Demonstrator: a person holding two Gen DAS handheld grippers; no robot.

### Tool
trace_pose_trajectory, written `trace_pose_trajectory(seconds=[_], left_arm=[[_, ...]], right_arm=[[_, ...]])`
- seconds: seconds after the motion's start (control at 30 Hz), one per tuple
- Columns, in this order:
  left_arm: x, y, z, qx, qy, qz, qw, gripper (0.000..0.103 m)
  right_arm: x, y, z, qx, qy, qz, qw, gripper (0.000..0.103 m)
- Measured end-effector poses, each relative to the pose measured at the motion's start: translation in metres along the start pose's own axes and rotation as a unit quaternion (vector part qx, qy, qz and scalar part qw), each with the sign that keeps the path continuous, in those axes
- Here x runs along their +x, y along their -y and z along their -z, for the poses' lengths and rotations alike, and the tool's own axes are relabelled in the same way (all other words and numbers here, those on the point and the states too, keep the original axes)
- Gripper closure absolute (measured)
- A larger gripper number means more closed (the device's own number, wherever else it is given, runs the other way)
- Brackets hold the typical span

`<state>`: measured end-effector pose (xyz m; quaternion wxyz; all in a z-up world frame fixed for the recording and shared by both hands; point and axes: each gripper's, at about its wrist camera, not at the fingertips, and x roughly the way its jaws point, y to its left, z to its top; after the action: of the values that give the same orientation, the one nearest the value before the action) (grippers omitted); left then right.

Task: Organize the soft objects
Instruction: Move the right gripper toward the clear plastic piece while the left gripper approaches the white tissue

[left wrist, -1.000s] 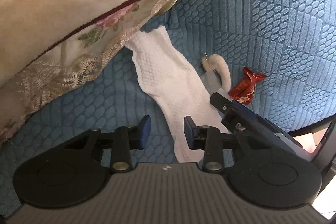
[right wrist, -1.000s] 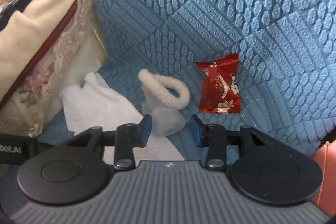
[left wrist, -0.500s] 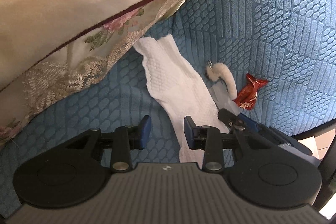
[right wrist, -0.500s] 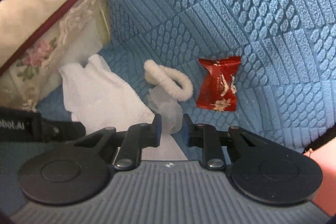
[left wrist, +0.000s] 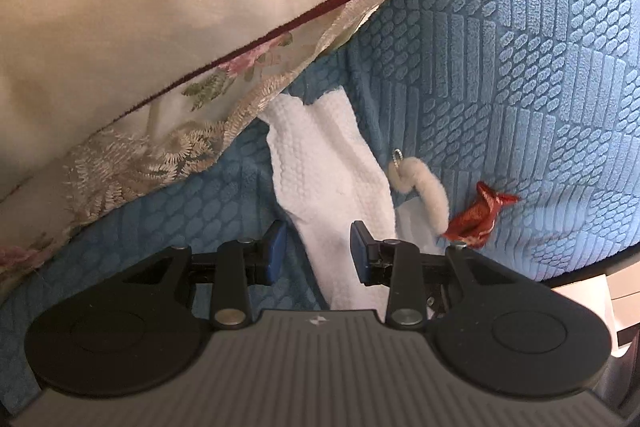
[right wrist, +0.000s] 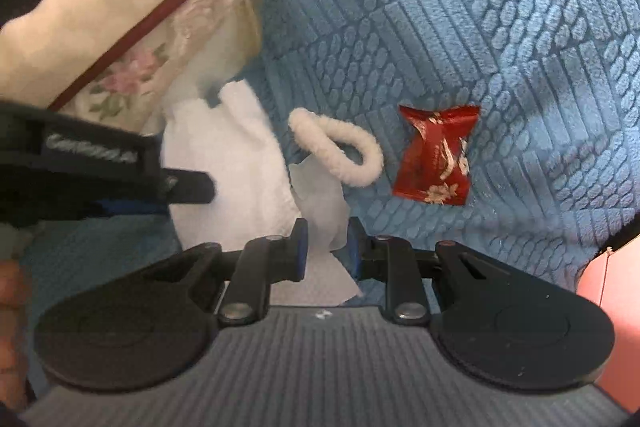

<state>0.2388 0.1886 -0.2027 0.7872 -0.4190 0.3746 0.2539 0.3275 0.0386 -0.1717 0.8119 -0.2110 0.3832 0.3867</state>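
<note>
A white textured cloth (left wrist: 332,179) lies on the blue sofa seat, its far end under a cream floral cushion (left wrist: 160,27). My left gripper (left wrist: 318,253) is open with its jaws on either side of the cloth's near part. A translucent plastic piece (right wrist: 320,203) with a fluffy white loop (right wrist: 340,151) lies right of the cloth (right wrist: 232,163). My right gripper (right wrist: 326,247) is shut on the plastic piece's near edge. The fluffy loop (left wrist: 424,191) also shows in the left wrist view.
A red candy wrapper (right wrist: 436,155) lies on the seat right of the loop; it also shows in the left wrist view (left wrist: 480,215). The blue quilted sofa back (right wrist: 440,7) rises behind. The left gripper's body (right wrist: 100,167) sits at the left of the right wrist view.
My right gripper has closed from open onto the plastic piece. My left gripper has moved forward along the white cloth and stays open.
</note>
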Motion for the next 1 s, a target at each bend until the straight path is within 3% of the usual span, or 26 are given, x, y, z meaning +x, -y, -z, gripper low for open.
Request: trace_pose_trajectory(seconds=[0.23,0.4,0.57,0.77,0.9,1.0], left_arm=[[0.006,0.003,-0.003,-0.005,0.002,0.002,1.0,0.063],[0.009,0.006,-0.002,0.0,-0.005,0.011,0.9999,0.063],[0.013,0.016,0.003,0.026,-0.019,0.022,0.9992,0.063],[0.018,0.026,0.006,0.061,-0.011,0.012,0.998,0.063],[0.021,0.041,0.015,0.115,-0.019,0.005,0.9931,0.063],[0.021,0.042,0.017,0.124,-0.024,0.007,0.992,0.066]], right_arm=[[-0.005,-0.009,-0.003,-0.017,-0.009,-0.006,1.0,0.079],[-0.006,-0.002,0.005,0.015,-0.016,-0.03,0.999,0.079],[-0.018,-0.006,0.011,0.034,-0.016,-0.055,0.998,0.08],[-0.027,-0.015,0.025,0.035,-0.03,-0.042,0.998,0.081],[-0.027,-0.016,0.029,0.046,-0.03,-0.053,0.997,0.082],[-0.027,-0.014,0.031,0.056,-0.029,-0.06,0.996,0.083]])
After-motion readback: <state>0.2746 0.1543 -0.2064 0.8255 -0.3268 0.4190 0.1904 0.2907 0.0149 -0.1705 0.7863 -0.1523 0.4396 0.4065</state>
